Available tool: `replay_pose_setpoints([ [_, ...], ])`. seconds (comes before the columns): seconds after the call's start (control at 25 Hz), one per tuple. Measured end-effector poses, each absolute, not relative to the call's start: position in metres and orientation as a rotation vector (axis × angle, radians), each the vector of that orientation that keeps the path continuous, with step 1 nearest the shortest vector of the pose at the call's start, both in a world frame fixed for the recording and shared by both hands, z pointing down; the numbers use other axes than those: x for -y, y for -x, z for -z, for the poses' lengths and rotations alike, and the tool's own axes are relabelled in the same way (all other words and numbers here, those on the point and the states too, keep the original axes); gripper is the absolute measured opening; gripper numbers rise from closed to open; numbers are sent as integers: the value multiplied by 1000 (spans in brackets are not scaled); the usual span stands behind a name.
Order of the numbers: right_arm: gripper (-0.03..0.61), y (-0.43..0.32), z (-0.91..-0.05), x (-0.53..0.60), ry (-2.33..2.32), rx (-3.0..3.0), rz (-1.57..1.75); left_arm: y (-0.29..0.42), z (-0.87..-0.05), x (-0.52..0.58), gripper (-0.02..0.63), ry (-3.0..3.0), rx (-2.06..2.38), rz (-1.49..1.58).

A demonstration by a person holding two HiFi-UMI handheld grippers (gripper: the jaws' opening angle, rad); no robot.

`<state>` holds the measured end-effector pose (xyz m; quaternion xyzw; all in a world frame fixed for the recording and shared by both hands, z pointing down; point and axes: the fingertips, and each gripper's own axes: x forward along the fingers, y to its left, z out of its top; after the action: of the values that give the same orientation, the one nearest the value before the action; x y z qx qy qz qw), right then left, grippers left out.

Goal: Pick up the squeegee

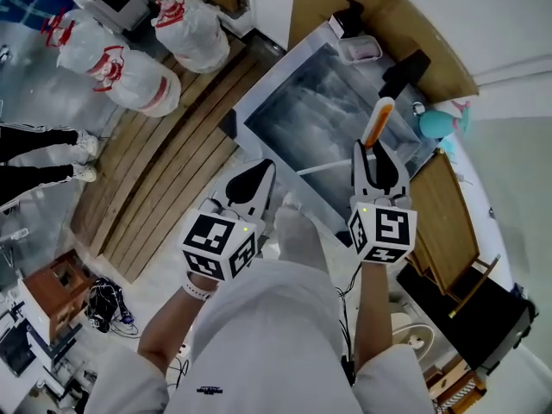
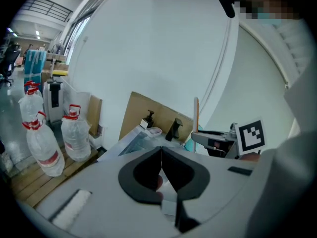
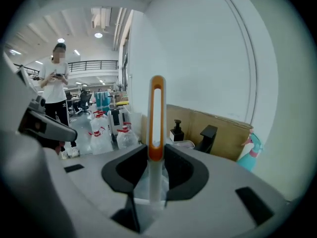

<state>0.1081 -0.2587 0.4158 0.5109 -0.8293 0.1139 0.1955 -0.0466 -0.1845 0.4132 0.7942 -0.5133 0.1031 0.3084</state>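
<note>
The squeegee (image 1: 378, 121) has an orange loop handle on a white body. My right gripper (image 1: 373, 151) is shut on it, held up over the sink (image 1: 259, 102). In the right gripper view the handle (image 3: 157, 113) stands upright out of that gripper (image 3: 156, 155), with the white body pinched between the black pads. My left gripper (image 1: 259, 178) hangs beside it at the left, shut with nothing in it. The left gripper view shows its jaws (image 2: 161, 157) closed together, and past them the right gripper (image 2: 218, 140) with the squeegee handle (image 2: 196, 113) sticking up.
A black faucet (image 1: 404, 72), a soap dispenser (image 1: 349, 15) and a teal spray bottle (image 1: 438, 122) stand behind the sink. Large water bottles (image 1: 129, 72) sit on a wooden slat platform (image 1: 164, 179) at the left. A person (image 3: 56, 86) stands farther off.
</note>
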Motion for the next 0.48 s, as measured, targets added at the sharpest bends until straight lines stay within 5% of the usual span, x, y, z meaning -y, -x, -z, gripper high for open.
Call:
replay_pose_setpoints([
  [0.48, 101, -121, -323, 172, -1529, 2403, -231, 56, -338, 139, 5, -2229, 1380, -206],
])
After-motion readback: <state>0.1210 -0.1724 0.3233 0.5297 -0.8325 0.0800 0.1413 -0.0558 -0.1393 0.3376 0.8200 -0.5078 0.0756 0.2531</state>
